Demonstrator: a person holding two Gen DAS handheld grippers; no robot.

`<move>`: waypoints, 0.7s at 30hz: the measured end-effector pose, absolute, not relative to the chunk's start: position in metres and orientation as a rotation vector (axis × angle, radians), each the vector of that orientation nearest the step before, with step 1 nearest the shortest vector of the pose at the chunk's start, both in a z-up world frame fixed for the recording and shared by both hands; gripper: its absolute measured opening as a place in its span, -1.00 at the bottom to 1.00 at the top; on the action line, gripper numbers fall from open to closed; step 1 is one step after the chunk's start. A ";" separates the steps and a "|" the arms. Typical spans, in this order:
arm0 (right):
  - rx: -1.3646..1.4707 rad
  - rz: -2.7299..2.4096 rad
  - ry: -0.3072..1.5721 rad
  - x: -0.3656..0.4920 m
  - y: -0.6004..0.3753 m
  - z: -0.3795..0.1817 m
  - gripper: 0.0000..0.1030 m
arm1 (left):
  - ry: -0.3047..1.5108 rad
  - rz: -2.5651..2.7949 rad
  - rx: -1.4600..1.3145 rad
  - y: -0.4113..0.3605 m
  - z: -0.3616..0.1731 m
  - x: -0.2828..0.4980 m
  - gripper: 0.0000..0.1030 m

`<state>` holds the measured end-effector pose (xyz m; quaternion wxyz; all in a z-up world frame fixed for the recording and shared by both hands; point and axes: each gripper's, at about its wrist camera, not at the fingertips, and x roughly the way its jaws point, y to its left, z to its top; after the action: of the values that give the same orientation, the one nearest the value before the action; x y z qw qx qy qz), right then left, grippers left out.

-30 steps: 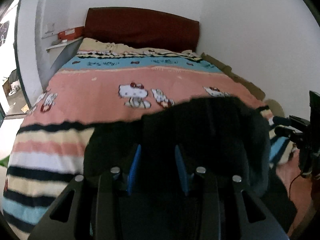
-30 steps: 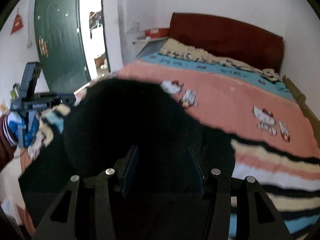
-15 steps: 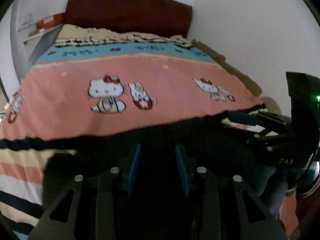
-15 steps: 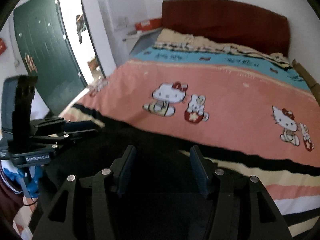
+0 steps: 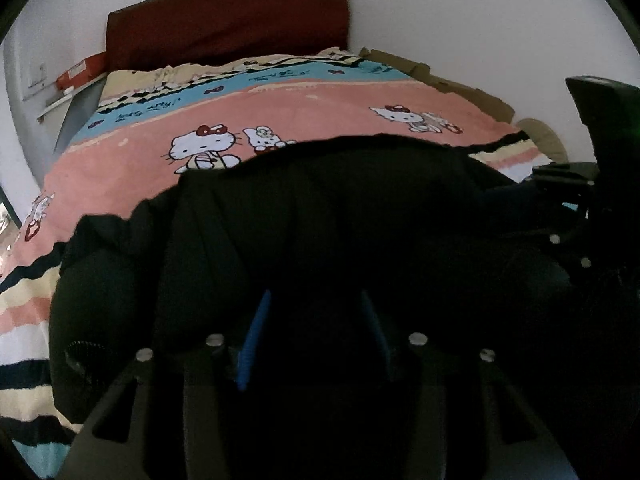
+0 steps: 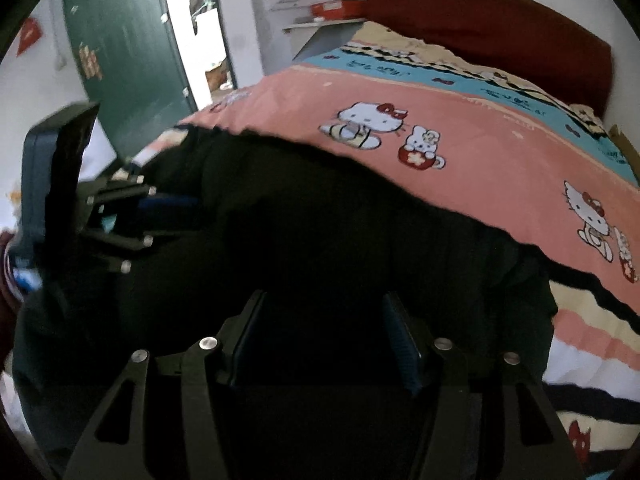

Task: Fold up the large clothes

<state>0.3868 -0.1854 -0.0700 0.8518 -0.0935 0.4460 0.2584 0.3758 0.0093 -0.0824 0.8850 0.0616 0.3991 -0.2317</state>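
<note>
The large black fabric garment (image 5: pixel 340 216) lies spread low across the near end of the bed, its far edge a wavy line against the pink cartoon-cat bedspread (image 5: pixel 320 108); a second ago it was bunched high in a dome that hid much of the pink band, and it now sits flatter and wider. In the right wrist view the same garment (image 6: pixel 320 232) stretches from the left gripper's side to the striped part of the cover.

The left gripper (image 5: pixel 316 332) has its blue-padded fingers (image 5: pixel 252 340) set partly apart, and the jaws have just been opening; dark cloth fills the gap, but the frames are too dark to tell whether the pads press it. The right gripper (image 6: pixel 326 336) also stands partly apart and has just been opening, with black cloth between its fingers (image 6: pixel 400 340) and the same doubt about contact.

Beyond are the dark red headboard (image 5: pixel 228 24), a white wall (image 5: pixel 480 20) and, in the right view, a green door (image 6: pixel 120 48). Both views sit lower over the bed than before.
</note>
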 end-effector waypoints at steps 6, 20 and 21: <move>-0.182 0.512 0.977 0.382 -0.186 -0.091 0.14 | 0.817 -0.443 0.092 0.006 -0.099 0.380 -0.12; -0.158 0.458 1.009 0.382 -0.178 -0.080 0.13 | 0.912 -0.431 0.085 0.002 -0.066 0.369 -0.12; -0.151 0.471 1.006 0.377 -0.177 -0.075 0.13 | 0.909 -0.440 0.088 0.001 -0.061 0.363 -0.12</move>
<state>0.3771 -0.1771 -0.0751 0.8470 -0.0715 0.4769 0.2235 0.3627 0.0006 -0.0611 0.8742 0.0420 0.4354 -0.2107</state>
